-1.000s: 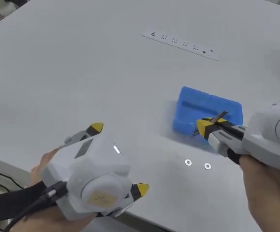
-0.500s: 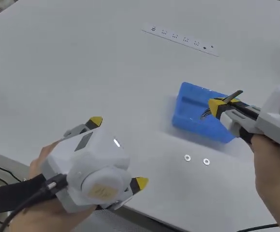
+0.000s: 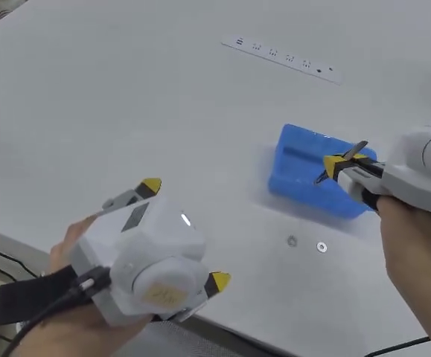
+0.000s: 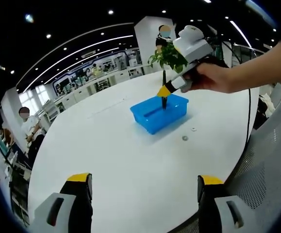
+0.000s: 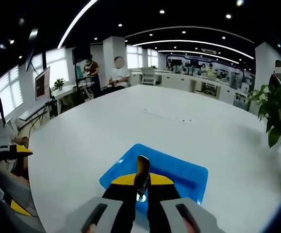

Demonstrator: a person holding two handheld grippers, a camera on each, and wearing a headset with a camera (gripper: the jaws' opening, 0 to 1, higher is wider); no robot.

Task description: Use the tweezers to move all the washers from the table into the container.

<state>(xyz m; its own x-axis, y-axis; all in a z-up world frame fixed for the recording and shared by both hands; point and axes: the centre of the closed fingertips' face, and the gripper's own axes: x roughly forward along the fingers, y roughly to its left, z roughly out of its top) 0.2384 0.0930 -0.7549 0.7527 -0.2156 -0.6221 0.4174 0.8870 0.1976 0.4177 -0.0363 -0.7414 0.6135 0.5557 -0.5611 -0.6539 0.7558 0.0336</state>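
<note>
Hovering over the blue container (image 3: 298, 152), the right gripper (image 3: 336, 166) has its jaws clamped on the tweezers (image 5: 141, 177), whose tips seem to pinch a small washer (image 5: 141, 197). Doing this step well means lowering the tips inside the walls before easing the squeeze, so nothing bounces out. A second washer (image 3: 292, 240) and a third washer (image 3: 321, 246) lie on the table (image 3: 126, 111) near the container. The left gripper (image 3: 184, 233) hangs spread open, holding nothing.
</note>
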